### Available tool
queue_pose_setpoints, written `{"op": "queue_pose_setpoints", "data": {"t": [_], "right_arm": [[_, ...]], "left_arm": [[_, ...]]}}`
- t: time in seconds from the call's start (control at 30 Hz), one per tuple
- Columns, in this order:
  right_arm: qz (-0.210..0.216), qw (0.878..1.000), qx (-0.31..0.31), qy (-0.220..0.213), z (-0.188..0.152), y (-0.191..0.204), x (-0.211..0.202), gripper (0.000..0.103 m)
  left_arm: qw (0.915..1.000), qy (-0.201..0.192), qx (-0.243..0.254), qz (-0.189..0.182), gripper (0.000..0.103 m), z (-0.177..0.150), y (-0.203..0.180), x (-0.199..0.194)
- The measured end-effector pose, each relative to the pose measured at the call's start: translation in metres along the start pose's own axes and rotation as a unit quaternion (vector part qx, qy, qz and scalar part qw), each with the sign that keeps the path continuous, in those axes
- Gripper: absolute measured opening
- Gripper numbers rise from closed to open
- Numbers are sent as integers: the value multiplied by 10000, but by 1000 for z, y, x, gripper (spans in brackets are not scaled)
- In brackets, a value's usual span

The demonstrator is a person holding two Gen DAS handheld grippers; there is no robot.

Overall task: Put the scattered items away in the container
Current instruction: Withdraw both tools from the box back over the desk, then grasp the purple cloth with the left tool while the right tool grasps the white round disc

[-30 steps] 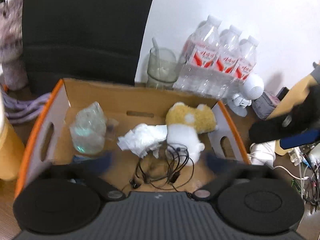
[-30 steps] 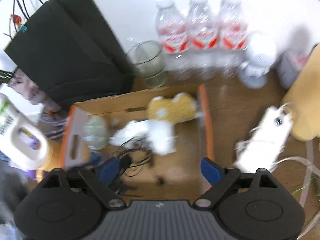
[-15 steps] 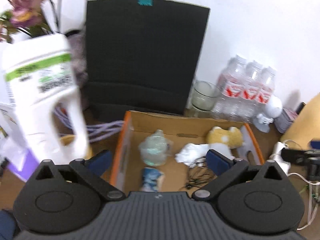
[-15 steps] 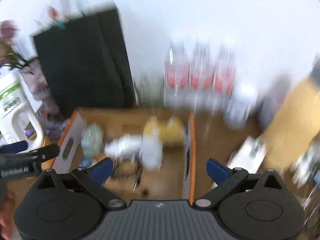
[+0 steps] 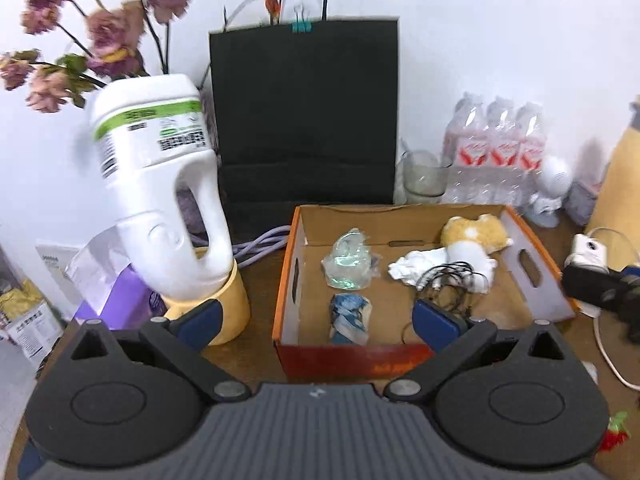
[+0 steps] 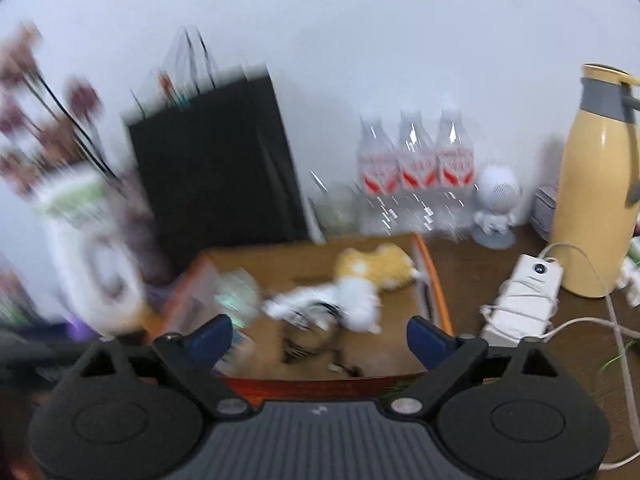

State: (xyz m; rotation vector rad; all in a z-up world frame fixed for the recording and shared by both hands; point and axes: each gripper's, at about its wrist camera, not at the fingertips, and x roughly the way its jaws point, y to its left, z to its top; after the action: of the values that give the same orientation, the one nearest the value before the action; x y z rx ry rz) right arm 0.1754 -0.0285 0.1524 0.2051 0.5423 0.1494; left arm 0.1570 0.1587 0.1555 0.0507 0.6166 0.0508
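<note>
An open cardboard box with orange edges point(image 5: 285, 276) stands on the brown table; it also shows, blurred, in the right wrist view point(image 6: 434, 280). Inside lie a crumpled clear plastic cup point(image 5: 349, 266), a blue and white wrapper point(image 5: 349, 317), white tissue point(image 5: 416, 265), black earphone cable point(image 5: 448, 286) and a yellow and white plush toy point(image 5: 476, 236). My left gripper point(image 5: 316, 320) is open and empty, held back in front of the box. My right gripper point(image 6: 319, 338) is open and empty, also in front of the box; part of it shows at the left wrist view's right edge point(image 5: 600, 292).
A white detergent jug point(image 5: 160, 184) leans on a yellow cup point(image 5: 232, 308) left of the box. Behind stand a black paper bag point(image 5: 304, 120), a glass point(image 5: 424, 176) and water bottles point(image 5: 496, 148). A yellow thermos point(image 6: 596, 200) and white power bank with cable point(image 6: 528, 292) are right.
Both grippers have pulled back and up from inside the box, so the whole box and the back wall now show. Nothing was picked up.
</note>
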Motion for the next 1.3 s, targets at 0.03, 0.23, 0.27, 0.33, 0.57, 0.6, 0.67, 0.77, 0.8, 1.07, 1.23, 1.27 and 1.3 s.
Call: {"op": "queue_pose_setpoints", "data": {"t": [0.03,0.23,0.27,0.33,0.57,0.6,0.67,0.77,0.8,1.07,1.23,1.27,1.3], "right_arm": [[25,9999,-29,-153,-6,-1,-12,103],[49,9964,-777,-324,-64,12,-72,99],[120,9959,-829,-332,-71,11,-79,98],[225,9944,-957,-394,-90,11,-96,97],[207,9938,-1093,-36,-164,12,-139,92],[283,9937,-1082,65,-173,12,-140,91],[298,9909,-1285,250,-185,16,-139,83],[75,9869,-1571,353,-191,18,-127,62],[25,9870,-1564,375,-191,17,-125,60],[32,9850,-1597,656,-201,8,-94,59],[-25,9834,-1603,851,-203,5,-78,57],[3,9832,-1605,870,-203,4,-75,57],[14,9829,-1617,884,-203,4,-74,56]], "left_arm": [[9999,-121,6,-54,103,-10,0,-9],[9991,-212,269,-251,103,-83,-9,-42],[9990,-281,246,-236,103,-98,-9,-53],[9986,-424,142,-295,103,-123,-7,-72],[9955,-334,542,-708,103,-202,-19,-111],[9949,-282,645,-723,103,-205,-21,-108],[9940,-111,681,-847,103,-207,-26,-99],[9925,74,493,-1115,103,-203,-34,-84],[9923,101,421,-1157,103,-200,-36,-80],[9860,732,-248,-1478,76,-185,-37,-37],[9875,686,-95,-1417,43,-185,-43,-31],[9879,671,-56,-1395,37,-185,-43,-31],[9883,649,-45,-1376,27,-185,-43,-32]]}}
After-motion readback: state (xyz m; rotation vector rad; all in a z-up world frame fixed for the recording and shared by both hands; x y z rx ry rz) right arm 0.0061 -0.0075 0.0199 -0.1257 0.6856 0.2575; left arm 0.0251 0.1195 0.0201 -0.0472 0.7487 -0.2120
